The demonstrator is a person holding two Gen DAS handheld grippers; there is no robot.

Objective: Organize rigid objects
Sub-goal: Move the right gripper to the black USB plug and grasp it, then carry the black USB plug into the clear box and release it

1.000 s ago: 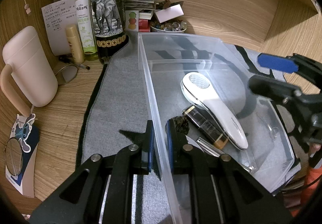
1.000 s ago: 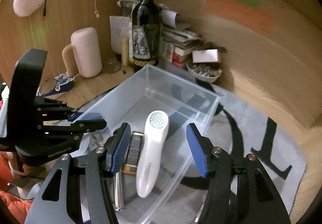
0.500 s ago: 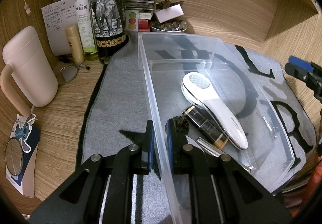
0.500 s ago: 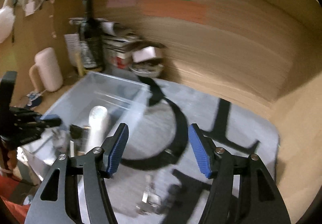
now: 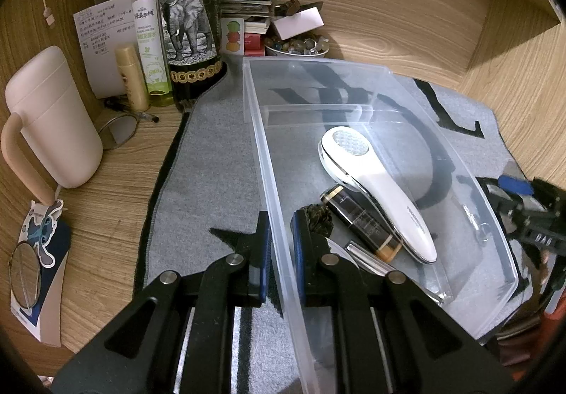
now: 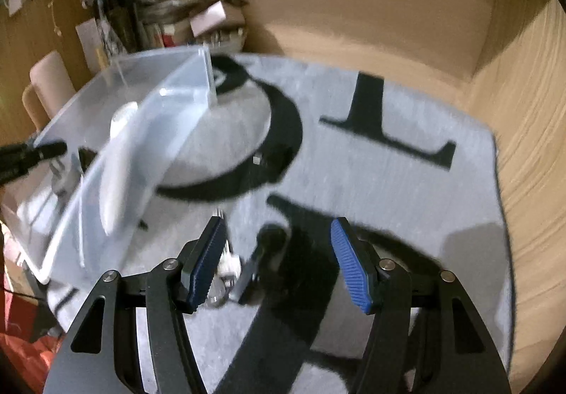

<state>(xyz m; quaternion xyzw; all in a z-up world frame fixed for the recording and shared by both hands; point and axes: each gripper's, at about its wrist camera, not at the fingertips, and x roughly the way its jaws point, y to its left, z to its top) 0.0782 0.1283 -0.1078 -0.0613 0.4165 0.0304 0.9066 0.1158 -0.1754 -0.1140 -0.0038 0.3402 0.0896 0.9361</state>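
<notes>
My left gripper (image 5: 281,245) is shut on the left wall of a clear plastic bin (image 5: 261,132). In the bin lie a white handheld device (image 5: 375,188), a dark tube with gold ends (image 5: 361,222), a dark crumpled piece (image 5: 320,218) and a silver item (image 5: 364,257). My right gripper (image 6: 277,259) is open, low over the grey mat (image 6: 389,181) to the right of the bin (image 6: 169,103). A small dark object (image 6: 261,252) lies on the mat between its fingers, with a small white and silver piece (image 6: 226,270) beside the left finger. Both are blurred.
A wine bottle (image 5: 189,15), a green spray bottle (image 5: 150,36), a small tan tube (image 5: 131,75), a pink mug (image 5: 53,121), glasses (image 5: 118,126) and a bowl of beads (image 5: 297,45) crowd the back left. A round mirror (image 5: 24,273) lies front left. Wooden walls enclose back and right.
My right gripper has swung from above the bin to the right and down over the grey mat, rolling as it went. The left gripper and bin have not moved.
</notes>
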